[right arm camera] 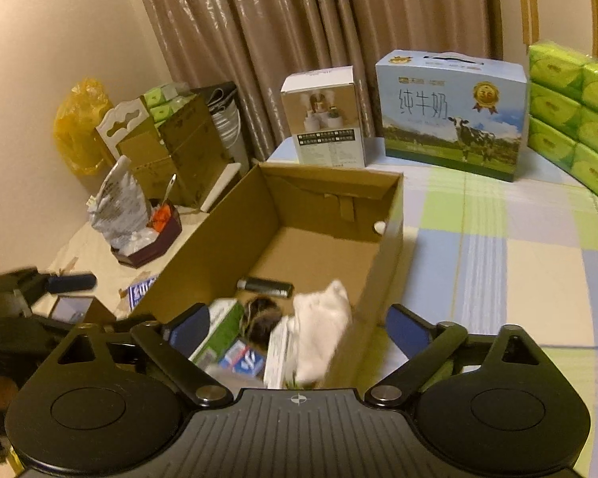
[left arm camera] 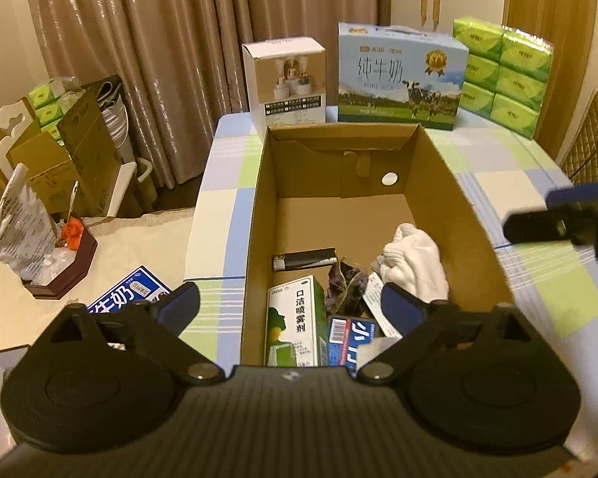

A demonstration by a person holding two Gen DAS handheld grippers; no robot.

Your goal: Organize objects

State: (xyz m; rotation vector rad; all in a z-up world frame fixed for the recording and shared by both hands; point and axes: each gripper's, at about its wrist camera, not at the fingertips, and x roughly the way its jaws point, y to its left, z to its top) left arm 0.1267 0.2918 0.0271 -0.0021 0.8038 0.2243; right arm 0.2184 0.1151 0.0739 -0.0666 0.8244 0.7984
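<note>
An open cardboard box (left arm camera: 255, 215) (right arm camera: 203, 247) stands on a checked tablecloth. In it lie a black lighter (left arm camera: 303, 259) (right arm camera: 265, 286), a white cloth (left arm camera: 414, 263) (right arm camera: 323, 334), a green and white carton (left arm camera: 295, 326) (right arm camera: 219, 328), a blue packet (left arm camera: 347, 334) (right arm camera: 243, 358) and a dark crumpled piece (left arm camera: 345, 286) (right arm camera: 261, 314). My left gripper (left arm camera: 289, 302) hangs open over the box's near end, holding nothing. My right gripper (right arm camera: 299, 324) is open too, above the box's right near corner, its pads touching nothing. The cloth looks blurred in the right wrist view.
At the table's back stand a white carton (left arm camera: 285, 79), a milk case (left arm camera: 398, 75) and stacked green tissue packs (left arm camera: 502, 71). To the left, a lower surface holds a dark tray (left arm camera: 63, 271) with bags, and cardboard boxes (left arm camera: 79, 151). Curtains hang behind.
</note>
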